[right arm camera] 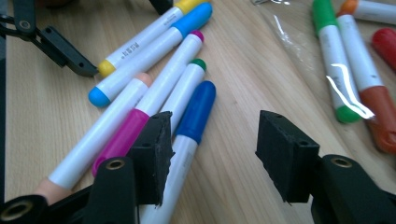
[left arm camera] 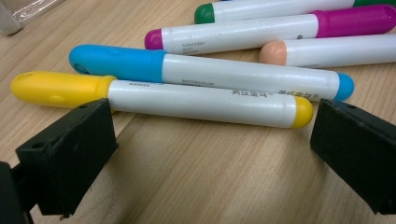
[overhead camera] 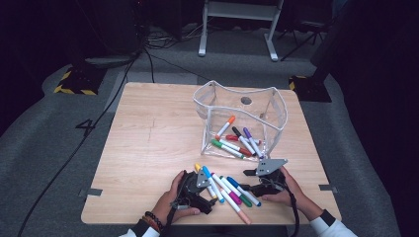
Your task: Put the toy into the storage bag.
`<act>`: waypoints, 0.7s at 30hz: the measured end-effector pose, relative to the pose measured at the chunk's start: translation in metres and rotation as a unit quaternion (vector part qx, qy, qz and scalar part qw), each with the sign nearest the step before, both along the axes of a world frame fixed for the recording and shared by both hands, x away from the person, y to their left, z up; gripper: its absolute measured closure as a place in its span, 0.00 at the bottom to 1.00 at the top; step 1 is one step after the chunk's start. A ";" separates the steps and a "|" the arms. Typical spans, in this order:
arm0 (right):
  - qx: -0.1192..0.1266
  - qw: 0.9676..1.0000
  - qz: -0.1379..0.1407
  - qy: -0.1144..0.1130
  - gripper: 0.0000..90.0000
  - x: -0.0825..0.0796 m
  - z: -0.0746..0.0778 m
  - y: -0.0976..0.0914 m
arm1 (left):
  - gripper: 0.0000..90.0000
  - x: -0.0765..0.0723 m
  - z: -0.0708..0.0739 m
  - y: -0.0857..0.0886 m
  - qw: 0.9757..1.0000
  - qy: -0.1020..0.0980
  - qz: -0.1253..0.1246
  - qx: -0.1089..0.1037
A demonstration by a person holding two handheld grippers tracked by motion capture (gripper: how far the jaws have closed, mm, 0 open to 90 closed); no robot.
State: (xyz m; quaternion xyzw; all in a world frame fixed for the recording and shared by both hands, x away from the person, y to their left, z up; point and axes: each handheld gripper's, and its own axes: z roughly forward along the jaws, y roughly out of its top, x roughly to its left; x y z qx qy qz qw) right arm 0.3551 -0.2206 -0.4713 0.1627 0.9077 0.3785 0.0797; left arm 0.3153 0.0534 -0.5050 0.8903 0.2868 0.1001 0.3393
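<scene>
Left gripper view puts the yellow marker (left arm camera: 187, 100) straight ahead of the left gripper (left arm camera: 212, 140), lying flat on the wooden table (left arm camera: 210, 186) with its long axis running crosswise, from one jaw toward the other. The jaws stand wide apart and hold nothing, one near each end of the pen, so a close along that line would likely squeeze it end to end rather than across its barrel; turning the hand looks needed first. Just behind it, touching along its side, lies the light-blue marker (left arm camera: 210, 72), then the magenta marker (left arm camera: 271, 30). The right gripper (right arm camera: 212, 154) is also spread and empty, over the dark-blue marker (right arm camera: 194, 116). The clear pouch (overhead camera: 240, 118) beyond already holds several pens.
</scene>
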 end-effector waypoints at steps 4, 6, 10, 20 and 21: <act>-0.019 1.000 -0.002 0.001 0.52 0.005 -0.008 0.011 | 0.01 0.000 0.000 0.000 1.000 0.000 0.000 0.000; -0.023 1.000 -0.001 0.005 0.53 0.007 -0.012 0.013 | 0.01 0.000 0.000 0.000 1.000 0.000 0.000 0.000; -0.032 0.999 -0.010 0.017 0.61 0.013 -0.018 0.011 | 0.00 0.000 0.000 0.000 1.000 0.000 0.000 0.000; -0.026 0.999 -0.041 0.017 0.83 0.022 -0.018 -0.016 | 0.01 0.000 0.000 0.000 1.000 0.000 0.000 0.000; -0.026 0.999 -0.039 0.016 0.83 0.022 -0.018 -0.018 | 0.01 0.000 0.000 0.000 1.000 0.000 0.000 0.000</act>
